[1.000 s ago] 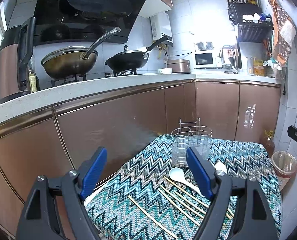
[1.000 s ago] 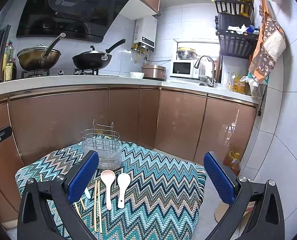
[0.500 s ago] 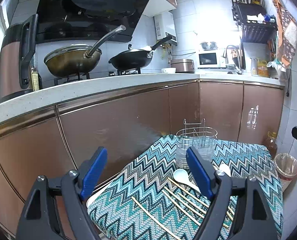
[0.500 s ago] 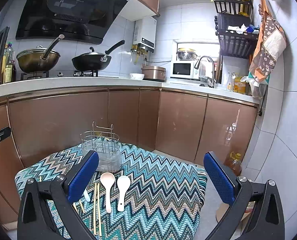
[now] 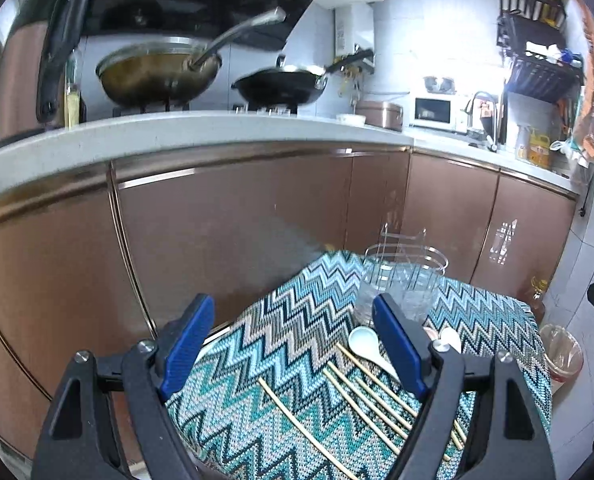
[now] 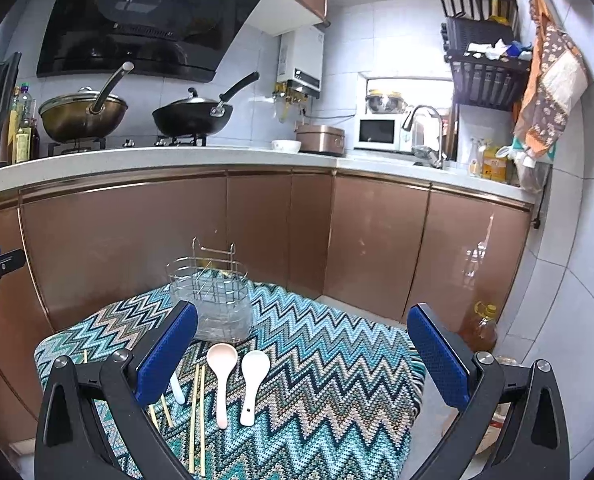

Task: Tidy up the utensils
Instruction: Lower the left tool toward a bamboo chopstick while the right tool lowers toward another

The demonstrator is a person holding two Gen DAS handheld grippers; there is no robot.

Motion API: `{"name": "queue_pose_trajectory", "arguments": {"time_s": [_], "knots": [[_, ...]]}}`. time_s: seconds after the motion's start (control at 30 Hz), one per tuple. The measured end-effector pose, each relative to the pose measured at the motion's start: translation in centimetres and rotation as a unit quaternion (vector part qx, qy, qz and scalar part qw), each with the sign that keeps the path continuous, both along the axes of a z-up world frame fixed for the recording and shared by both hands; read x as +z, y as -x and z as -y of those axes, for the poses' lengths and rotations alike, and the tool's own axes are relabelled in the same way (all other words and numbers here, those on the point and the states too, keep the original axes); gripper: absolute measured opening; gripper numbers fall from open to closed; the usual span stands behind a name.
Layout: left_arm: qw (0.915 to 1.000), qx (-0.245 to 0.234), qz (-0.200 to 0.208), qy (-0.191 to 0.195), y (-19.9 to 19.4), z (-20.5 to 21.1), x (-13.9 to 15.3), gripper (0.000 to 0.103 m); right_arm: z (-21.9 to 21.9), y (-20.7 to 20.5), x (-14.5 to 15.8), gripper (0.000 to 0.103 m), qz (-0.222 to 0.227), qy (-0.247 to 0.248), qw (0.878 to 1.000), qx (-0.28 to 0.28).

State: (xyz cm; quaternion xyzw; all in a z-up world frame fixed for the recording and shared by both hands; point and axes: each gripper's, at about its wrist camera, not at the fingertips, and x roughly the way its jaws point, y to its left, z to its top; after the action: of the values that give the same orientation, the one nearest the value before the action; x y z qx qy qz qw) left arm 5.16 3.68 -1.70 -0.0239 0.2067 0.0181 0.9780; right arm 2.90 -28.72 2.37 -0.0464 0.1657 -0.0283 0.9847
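A wire utensil holder [image 6: 211, 304] with a clear cup stands at the far side of a small table under a zigzag cloth [image 6: 329, 392]. In front of it lie a pink spoon [image 6: 221, 380], a white spoon [image 6: 253, 380] and several bamboo chopsticks [image 6: 197, 412]. The left wrist view shows the holder [image 5: 401, 284], a white spoon [image 5: 367, 344] and the chopsticks [image 5: 361, 396]. My left gripper [image 5: 293, 354] is open and empty above the table's left part. My right gripper [image 6: 303, 354] is open and empty above the spoons.
Brown kitchen cabinets [image 6: 257, 236] stand close behind the table, under a white counter with two woks [image 6: 193, 118]. An oil bottle [image 6: 479, 328] stands on the floor at the right. A bin with a bag [image 5: 563, 356] sits beside the table.
Both grippers have drifted slightly, the left view shifting so the holder and counter sit further right and closer. Nothing on the table has moved. Both stay open.
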Motion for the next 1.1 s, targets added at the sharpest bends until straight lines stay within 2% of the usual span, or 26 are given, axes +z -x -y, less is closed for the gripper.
{"name": "queue_pose_trajectory", "arguments": {"time_s": [0.23, 0.33, 0.5, 0.6, 0.67, 0.7, 0.77, 0.93, 1.1], "knots": [[0.9958, -0.032, -0.074, 0.042, -3.1, -0.7, -3.0, 0.081, -0.3, -2.7, -1.7, 0.103, -0.054, 0.005, 0.998, 0.030], [0.9866, -0.054, -0.135, 0.073, -5.3, -0.9, -5.1, 0.080, -0.3, -4.3, -2.8, 0.103, -0.088, -0.002, 0.995, 0.047], [0.9636, -0.066, -0.229, 0.121, -9.1, -1.1, -9.4, 0.080, 0.1, -7.2, -5.1, 0.101, -0.157, -0.026, 0.984, 0.085], [0.9510, -0.069, -0.265, 0.143, -10.7, -0.9, -11.2, 0.079, 0.0, -8.8, -6.5, 0.093, -0.198, -0.040, 0.974, 0.104], [0.9438, -0.070, -0.285, 0.152, -11.6, -0.8, -12.1, 0.076, -0.2, -10.1, -7.5, 0.081, -0.231, -0.064, 0.962, 0.127], [0.9403, -0.070, -0.295, 0.155, -12.1, -0.7, -12.7, 0.072, -0.3, -10.8, -7.9, 0.077, -0.248, -0.078, 0.955, 0.139], [0.9334, -0.071, -0.312, 0.162, -13.0, -0.6, -13.4, 0.065, -0.6, -11.8, -8.5, 0.062, -0.272, -0.099, 0.944, 0.158], [0.9192, -0.075, -0.345, 0.175, -14.6, -0.3, -14.7, 0.050, -2.2, -13.3, -9.4, 0.048, -0.304, -0.112, 0.928, 0.185], [0.9091, -0.068, -0.368, 0.183, -15.9, -0.4, -15.7, 0.040, -3.1, -14.8, -10.8, 0.034, -0.338, -0.121, 0.912, 0.200]]}}
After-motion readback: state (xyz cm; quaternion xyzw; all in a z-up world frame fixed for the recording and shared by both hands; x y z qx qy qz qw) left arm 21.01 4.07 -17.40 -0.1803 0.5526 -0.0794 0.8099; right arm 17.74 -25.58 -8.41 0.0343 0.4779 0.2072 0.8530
